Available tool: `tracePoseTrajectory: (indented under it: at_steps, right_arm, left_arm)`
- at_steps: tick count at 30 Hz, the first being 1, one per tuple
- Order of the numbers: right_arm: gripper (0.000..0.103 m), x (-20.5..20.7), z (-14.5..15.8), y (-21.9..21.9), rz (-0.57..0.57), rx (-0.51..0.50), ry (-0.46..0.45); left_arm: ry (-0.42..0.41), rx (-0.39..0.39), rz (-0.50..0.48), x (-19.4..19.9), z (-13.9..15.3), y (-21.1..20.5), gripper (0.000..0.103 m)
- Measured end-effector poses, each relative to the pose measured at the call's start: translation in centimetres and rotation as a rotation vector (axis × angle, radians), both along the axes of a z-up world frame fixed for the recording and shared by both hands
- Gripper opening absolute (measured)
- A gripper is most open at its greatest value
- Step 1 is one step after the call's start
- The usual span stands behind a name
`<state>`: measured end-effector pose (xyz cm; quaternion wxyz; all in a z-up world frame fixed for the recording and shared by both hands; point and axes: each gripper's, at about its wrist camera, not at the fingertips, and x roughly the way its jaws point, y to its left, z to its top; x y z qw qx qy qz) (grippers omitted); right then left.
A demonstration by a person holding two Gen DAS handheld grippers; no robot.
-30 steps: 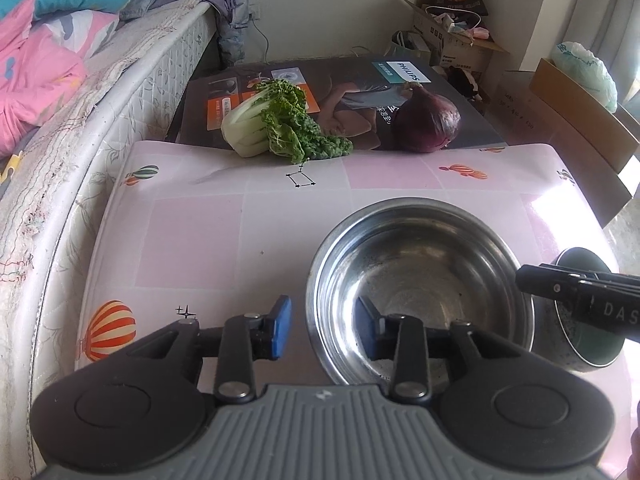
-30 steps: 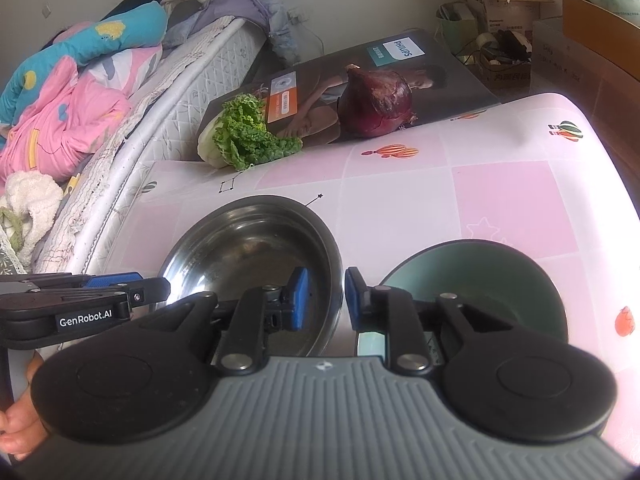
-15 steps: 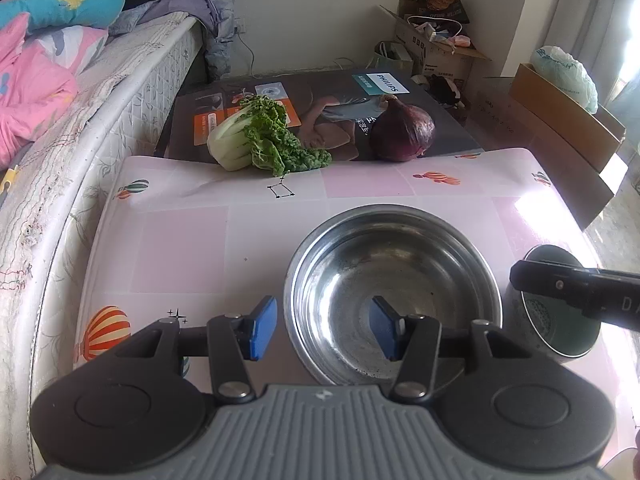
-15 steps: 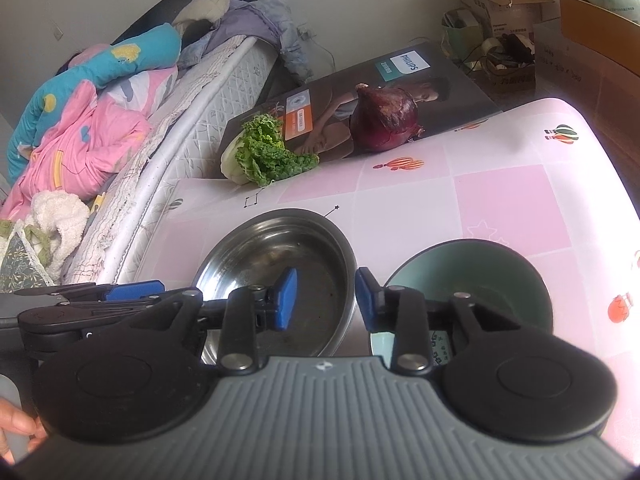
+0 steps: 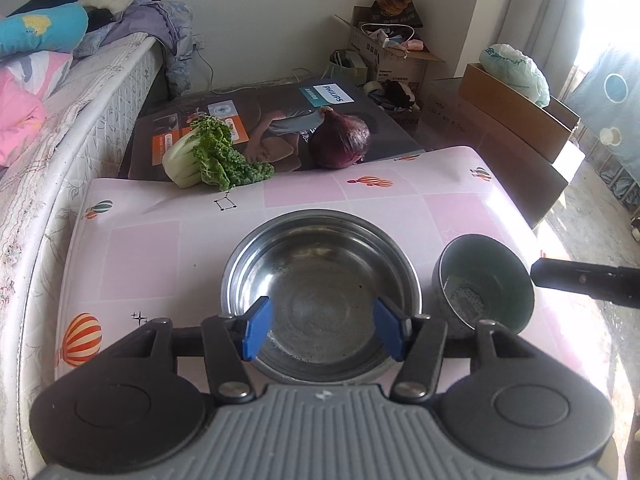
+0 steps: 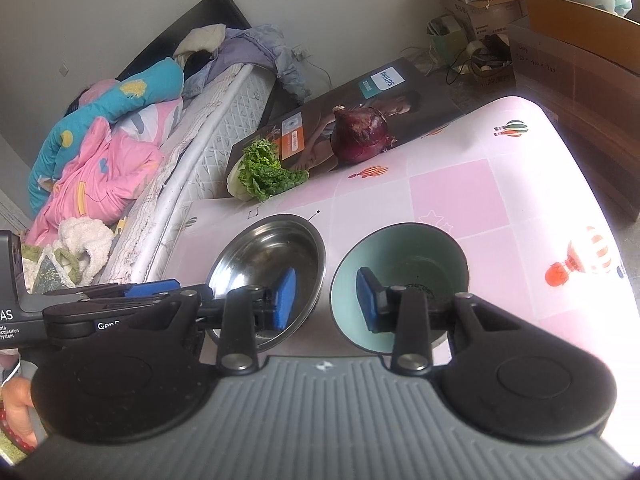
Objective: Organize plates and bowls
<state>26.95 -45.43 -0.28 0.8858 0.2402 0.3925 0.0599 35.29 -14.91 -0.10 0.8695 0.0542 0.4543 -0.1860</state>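
Currently, two bowls are seen side by side on the pink tablecloth [image 5: 160,248] with its balloon pattern. The steel bowl [image 5: 320,292] is placed near the front edge of the table; the green bowl [image 5: 486,288] is set just to its right, with the rims close together, though contact between them cannot be confirmed.

The left gripper [image 5: 322,328] is held above the near part of the steel bowl. Its blue-padded jaws are spread wide, and nothing is gripped between them. The right gripper [image 6: 326,298] is positioned over the narrow gap between the two bowls: its left pad is seen against the steel bowl [image 6: 268,264] and its right pad against the inside of the green bowl [image 6: 404,276]. Its jaws are likewise parted, with no object clamped.

At the far edge of the table, a head of leafy greens [image 5: 208,158] and a red onion [image 5: 340,142] are located against a large flat printed box [image 5: 256,120]. A mattress [image 5: 60,128] with pink and blue bedding is found along the left side of the table.
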Motion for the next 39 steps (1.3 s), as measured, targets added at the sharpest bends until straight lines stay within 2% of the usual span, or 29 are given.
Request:
tracePoseTrajectory:
  at_steps: [4,11,14,22,29,32,37,39]
  right_arm:
    - [0.034,-1.0,0.0,-2.8,-0.057,-0.002,0.022]
    - [0.034,-0.1,-2.5,-6.6,-0.103,0.066,0.112]
    - [0.034,1.1,-3.6,-7.2,-0.103,0.080,0.141]
    - [0.034,4.4,-6.0,-7.8,-0.080,0.061,0.183]
    - [0.033,6.7,-7.5,-7.2,-0.043,0.043,0.205]
    - [0.030,7.3,-8.3,-7.0,-0.037,0.050,0.208]
    - [0.015,8.1,-9.6,-7.0,-0.019,0.088,0.218]
    - [0.012,8.3,-10.0,-6.7,-0.015,0.079,0.222]
  left_arm:
    - [0.033,-0.048,-0.050,-0.8,0.4,-1.8,0.058]
    - [0.085,-0.060,-0.112,-1.3,-0.2,-6.6,0.056]
    - [0.122,-0.068,-0.116,-1.0,-0.7,-8.0,0.049]
    - [0.224,-0.074,-0.074,0.3,-2.8,-9.9,0.028]
    - [0.245,-0.038,-0.011,1.0,-4.2,-10.7,0.026]
    - [0.242,-0.020,0.002,1.2,-4.6,-11.1,0.026]
    - [0.242,-0.003,0.028,1.7,-5.2,-11.5,0.027]
    - [0.242,0.000,0.036,1.8,-5.4,-11.6,0.027]
